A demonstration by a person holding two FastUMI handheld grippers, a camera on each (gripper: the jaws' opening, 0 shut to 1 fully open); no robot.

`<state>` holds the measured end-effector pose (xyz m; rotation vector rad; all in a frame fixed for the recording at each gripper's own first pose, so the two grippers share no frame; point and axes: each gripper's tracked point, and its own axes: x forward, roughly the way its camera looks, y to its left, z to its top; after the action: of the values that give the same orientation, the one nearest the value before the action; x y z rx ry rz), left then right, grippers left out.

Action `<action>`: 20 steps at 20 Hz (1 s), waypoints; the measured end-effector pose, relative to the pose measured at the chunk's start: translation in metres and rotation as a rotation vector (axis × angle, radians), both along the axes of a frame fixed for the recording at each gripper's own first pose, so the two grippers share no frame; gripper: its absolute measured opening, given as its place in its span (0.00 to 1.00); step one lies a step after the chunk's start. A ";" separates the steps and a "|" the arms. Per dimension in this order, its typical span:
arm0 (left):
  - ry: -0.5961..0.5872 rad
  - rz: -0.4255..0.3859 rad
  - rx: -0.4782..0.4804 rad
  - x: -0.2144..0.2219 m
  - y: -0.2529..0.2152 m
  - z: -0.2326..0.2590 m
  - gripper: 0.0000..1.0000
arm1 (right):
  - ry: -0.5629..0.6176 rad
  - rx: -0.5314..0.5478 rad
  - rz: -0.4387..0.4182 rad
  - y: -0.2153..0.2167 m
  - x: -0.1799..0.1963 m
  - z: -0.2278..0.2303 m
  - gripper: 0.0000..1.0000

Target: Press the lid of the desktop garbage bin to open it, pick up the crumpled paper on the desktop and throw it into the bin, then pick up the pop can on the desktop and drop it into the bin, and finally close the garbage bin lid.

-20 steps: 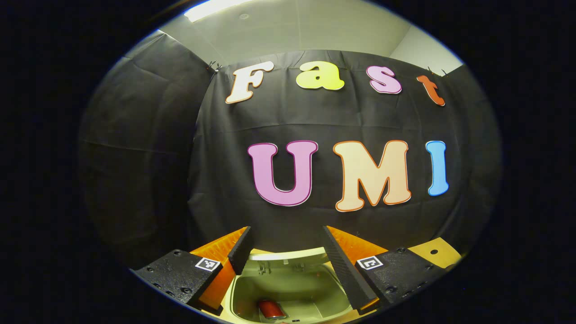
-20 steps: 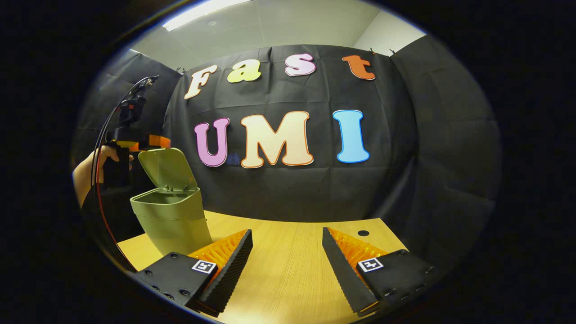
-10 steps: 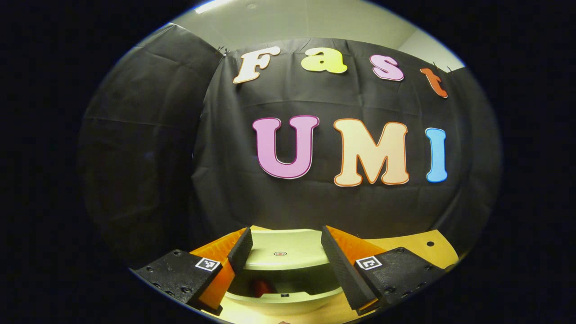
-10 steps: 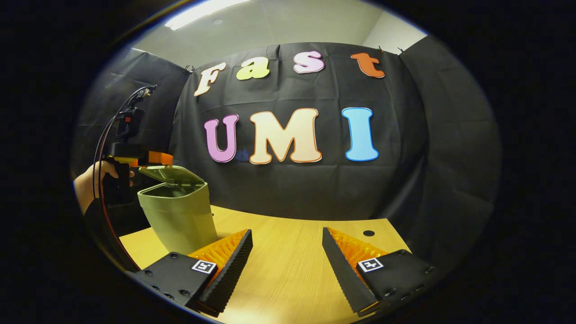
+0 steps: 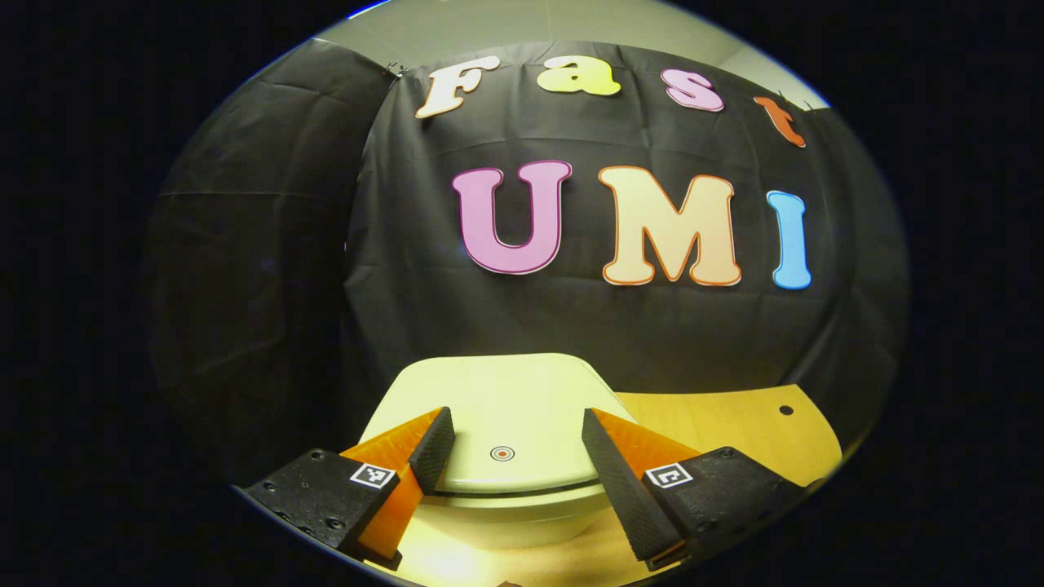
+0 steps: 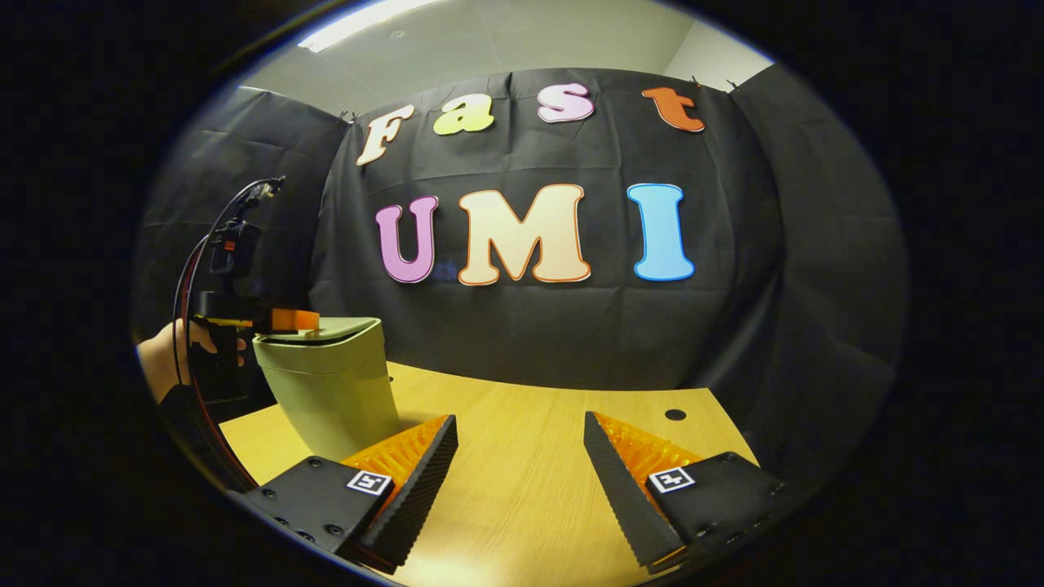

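Observation:
The pale green garbage bin [image 6: 330,387] stands at the table's left in the right gripper view. Its lid [image 5: 506,408] lies nearly flat over the bin, with a small round mark [image 5: 502,453] near its front edge. My left gripper [image 5: 515,424] rests open on the lid, one finger either side of the mark. In the right gripper view the left gripper [image 6: 273,319] sits on the lid's near edge, held by a hand [image 6: 167,359]. My right gripper [image 6: 520,432] hovers open over the bare wooden table [image 6: 530,473], nothing between its fingers. The bin's inside is hidden.
A small round hole [image 6: 674,414] marks the table's far right corner. Black cloth walls close in the back and both sides. Cables [image 6: 192,261] rise from the left gripper.
The lid swung down from upright to nearly flat, with my left gripper following it down. The red can inside the bin went out of sight. My right gripper barely moved.

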<state>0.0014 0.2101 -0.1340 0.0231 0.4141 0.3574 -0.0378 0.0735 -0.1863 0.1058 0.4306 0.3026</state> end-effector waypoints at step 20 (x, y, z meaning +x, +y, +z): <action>-0.269 -0.222 0.052 0.006 -0.079 0.039 0.93 | -0.167 0.006 -0.119 -0.026 0.030 0.074 0.96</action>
<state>0.0073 0.1309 -0.0953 0.0702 0.1338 0.1489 -0.0080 0.0478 -0.1125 0.1107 0.2566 0.1937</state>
